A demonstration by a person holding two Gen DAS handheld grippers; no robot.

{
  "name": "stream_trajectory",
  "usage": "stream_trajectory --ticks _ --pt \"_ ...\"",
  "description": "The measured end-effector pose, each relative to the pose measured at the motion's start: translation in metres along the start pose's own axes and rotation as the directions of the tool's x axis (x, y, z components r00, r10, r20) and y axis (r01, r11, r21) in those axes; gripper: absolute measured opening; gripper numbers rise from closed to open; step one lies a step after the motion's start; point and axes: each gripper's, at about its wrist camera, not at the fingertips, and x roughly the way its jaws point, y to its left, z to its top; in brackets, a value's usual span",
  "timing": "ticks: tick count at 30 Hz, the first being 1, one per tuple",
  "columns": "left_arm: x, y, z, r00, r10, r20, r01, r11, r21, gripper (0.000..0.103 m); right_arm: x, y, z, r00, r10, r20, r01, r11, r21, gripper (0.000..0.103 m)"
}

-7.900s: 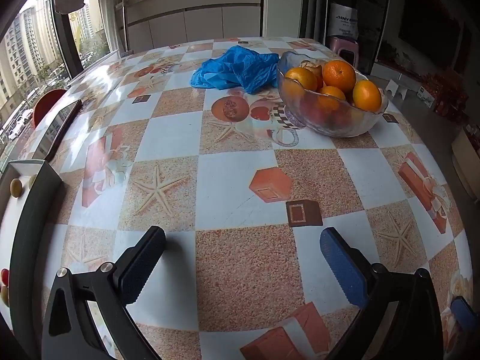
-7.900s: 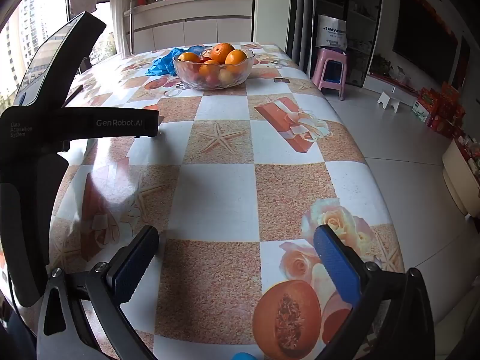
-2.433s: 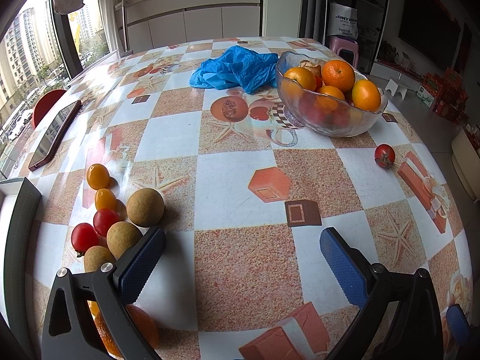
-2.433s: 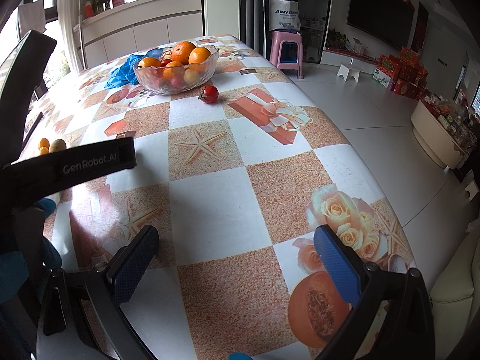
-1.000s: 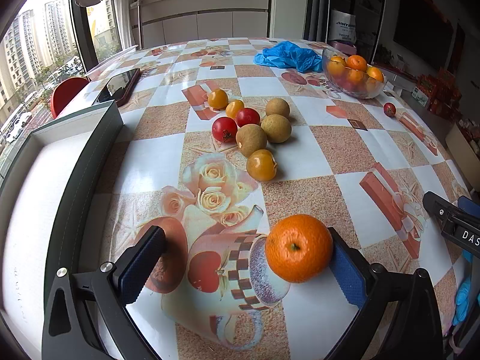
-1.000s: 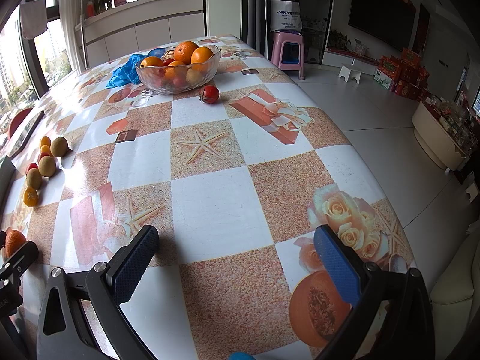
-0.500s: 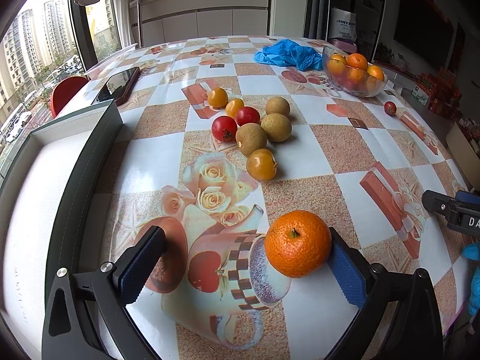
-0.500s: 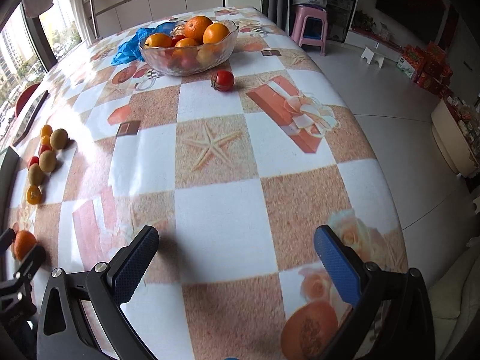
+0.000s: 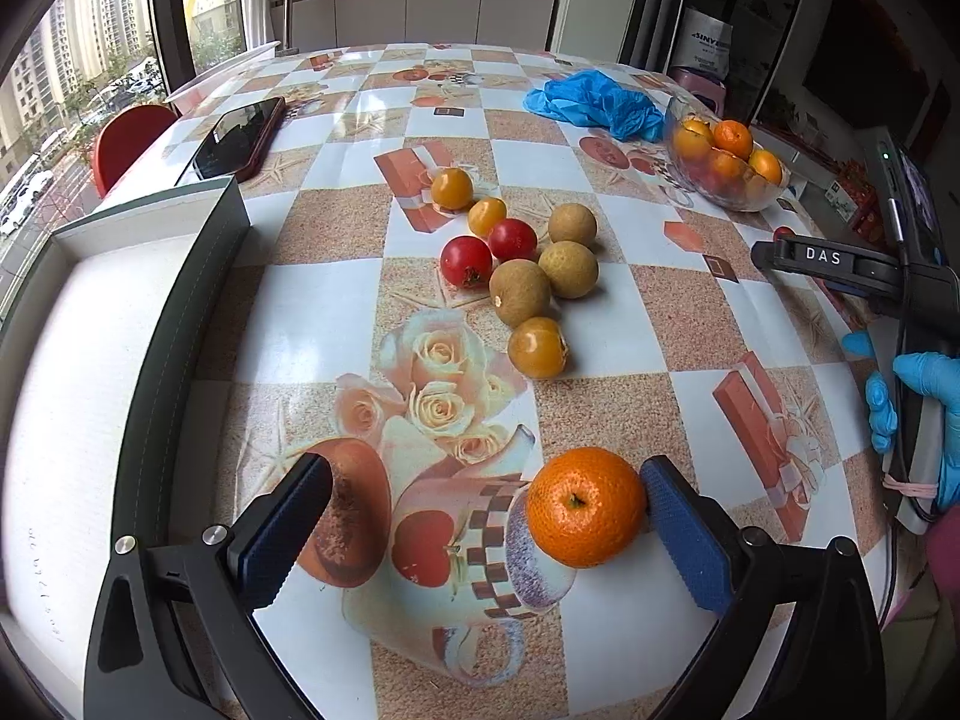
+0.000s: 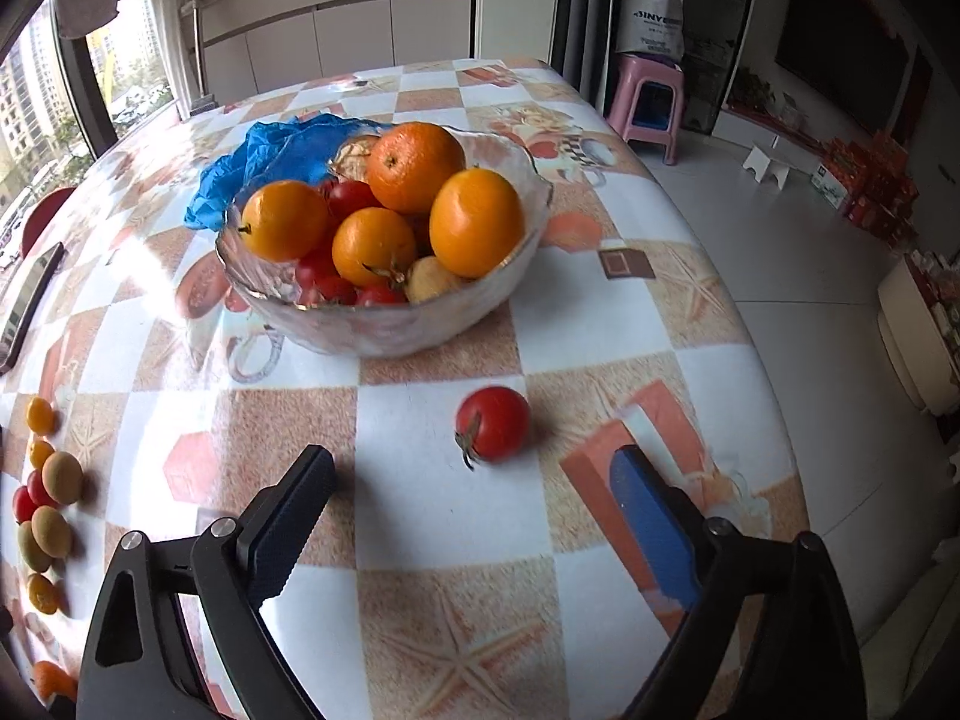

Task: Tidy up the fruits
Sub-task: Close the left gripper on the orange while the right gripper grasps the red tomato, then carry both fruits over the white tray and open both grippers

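The right tongs (image 10: pixel 468 516) had slid across the table (image 10: pixel 456 618) toward the glass bowl (image 10: pixel 384 324). A second before, the bowl and the lone red tomato (image 10: pixel 492 423) looked small and far off. Now the tomato lay just past the tips, a bit right of the middle, and the bowl sat right behind it, full of oranges and little tomatoes. The jaws had just been closing a little, but they were still wide and nothing was between them yet. It looked like the tongs were getting ready to pick up that stray tomato. They would need to go a bit farther and then squeeze gently, because a round tomato can roll away.

The left tongs (image 9: pixel 480 534) had hardly moved. They were open too. The orange (image 9: pixel 585 507) sat on the table between the jaws, right up against the right pad (image 9: pixel 684 534), and the left pad was well apart from it. It was not gripped.

Farther off lay the loose pile of small fruit (image 9: pixel 519 267): red, yellow and brown ones, close together. An empty white box (image 9: pixel 90 396) waited at the left. A gloved hand (image 9: pixel 918 402) held the other tool at the far right.

So most of the sorting was still to do.
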Motion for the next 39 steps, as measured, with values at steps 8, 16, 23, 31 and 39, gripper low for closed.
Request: stream_trajectory --ticks 8,16,23,31,39 --pt "0.003 -0.016 0.0 0.999 0.035 -0.013 -0.034 0.997 0.066 0.094 -0.012 0.006 0.0 0.996 0.081 0.034 -0.081 0.997 -0.014 0.023" --pt "-0.001 -0.031 -0.003 1.0 0.009 -0.014 -0.007 0.992 0.127 0.038 -0.058 -0.003 -0.052 0.97 0.243 0.006 -0.243 0.969 0.036 0.023" --pt "-0.025 -0.018 -0.009 0.996 -0.087 -0.019 0.088 0.994 0.063 0.038 -0.098 0.008 -0.088 0.953 0.303 -0.002 -0.303 0.953 0.024 0.023" --pt "-0.089 0.041 0.002 0.991 -0.101 0.085 0.102 0.995 -0.003 0.038 -0.138 0.082 -0.081 0.925 0.38 0.006 -0.377 0.921 -0.098 0.023" --pt "-0.124 0.142 0.001 0.995 0.034 0.096 -0.027 0.997 -0.078 0.038 -0.165 0.203 -0.09 0.841 0.536 -0.071 -0.537 0.813 -0.224 0.023"
